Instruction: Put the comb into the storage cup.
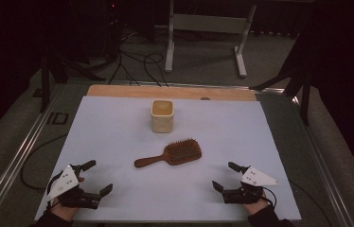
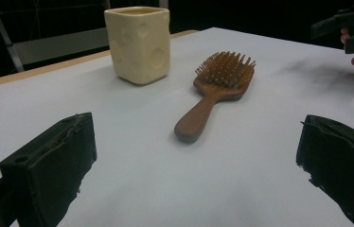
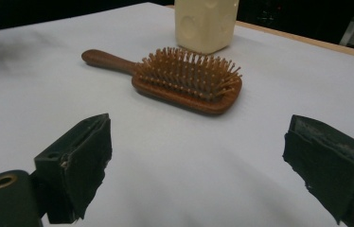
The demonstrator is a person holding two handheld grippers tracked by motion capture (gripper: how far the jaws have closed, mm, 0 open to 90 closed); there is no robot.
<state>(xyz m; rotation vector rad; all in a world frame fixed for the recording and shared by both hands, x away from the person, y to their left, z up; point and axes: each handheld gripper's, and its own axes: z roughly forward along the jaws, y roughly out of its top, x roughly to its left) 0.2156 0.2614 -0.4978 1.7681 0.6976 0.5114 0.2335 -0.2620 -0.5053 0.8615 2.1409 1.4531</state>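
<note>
We are looking down at a table [image 1: 118, 90] covered by a pale sheet [image 1: 118, 142], with a strip of bare wood showing along its far edge. Near the sheet's middle, a wooden paddle hairbrush [image 1: 169, 154] is lying bristles up, its handle pointing toward the left gripper [image 1: 97, 177] and its head toward the right. Just behind it, apart from it, a cream square cup [image 1: 162, 116] with round dimples on its sides is standing upright; we cannot tell what is in it.

We are seeing open sheet all around the brush, widest at the near corners, where both grippers are resting. The left gripper is holding its jaws spread wide with nothing between them. The right gripper [image 1: 225, 176] is doing the same, jaws wide apart and empty, both facing the brush.
</note>
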